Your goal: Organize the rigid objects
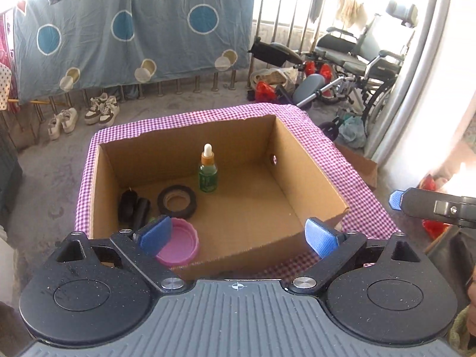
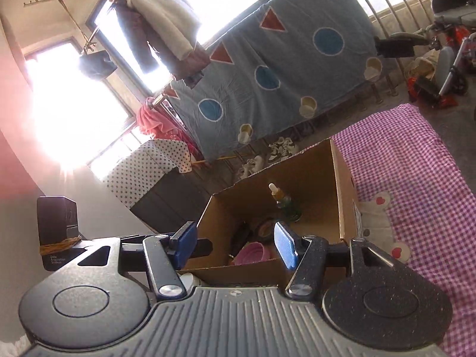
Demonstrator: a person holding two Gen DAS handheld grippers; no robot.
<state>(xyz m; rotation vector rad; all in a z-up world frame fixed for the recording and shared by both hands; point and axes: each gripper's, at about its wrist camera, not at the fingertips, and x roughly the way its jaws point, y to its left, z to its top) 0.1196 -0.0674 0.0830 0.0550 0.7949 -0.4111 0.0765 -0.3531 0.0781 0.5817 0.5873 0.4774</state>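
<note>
While the left gripper (image 1: 240, 236) hangs wide open and empty over the near wall of the box (image 1: 309, 166), the pink lid (image 1: 181, 245) lies just beyond its left finger, with the tape (image 1: 177, 200) and upright dropper bottle (image 1: 208, 169) farther in. The right gripper (image 2: 236, 245), also spread and empty, hovers beside the box.

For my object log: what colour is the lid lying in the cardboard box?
Pink. The lid shows best in the left wrist view, near the box's front wall.
</note>
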